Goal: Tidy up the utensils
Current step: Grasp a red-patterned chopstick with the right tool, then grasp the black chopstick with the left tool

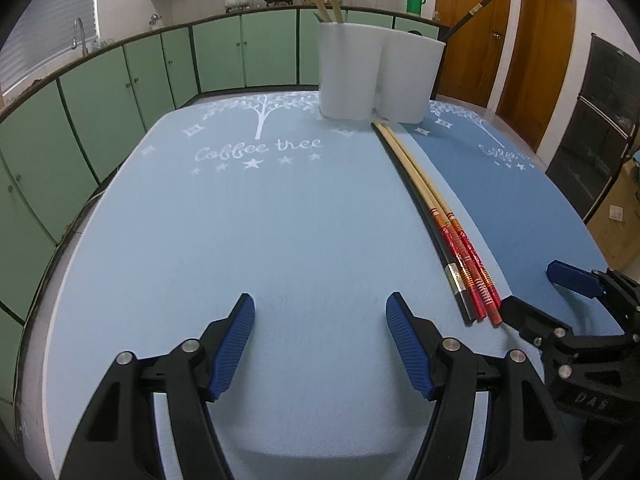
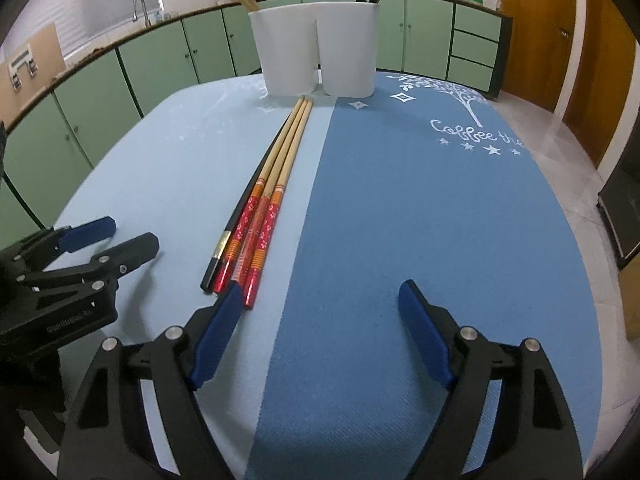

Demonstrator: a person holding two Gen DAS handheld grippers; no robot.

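Two bamboo chopsticks with red patterned ends (image 1: 442, 210) (image 2: 276, 184) and one black chopstick (image 1: 424, 216) (image 2: 240, 216) lie side by side on the light blue mat, pointing at a white two-compartment holder (image 1: 376, 76) (image 2: 316, 48). The holder has bamboo sticks in its left cup and a dark chopstick in its right cup. My left gripper (image 1: 320, 320) is open and empty, left of the chopsticks. My right gripper (image 2: 324, 304) is open and empty, its left fingertip (image 2: 232, 300) just beside the red ends; it also shows in the left wrist view (image 1: 540, 288).
A light blue mat (image 1: 240, 220) and a darker blue mat (image 2: 420, 220) cover the table, meeting in a seam by the chopsticks. Green cabinets (image 1: 140, 80), a sink and wooden doors (image 1: 540, 40) surround the table. My left gripper shows in the right wrist view (image 2: 116, 236).
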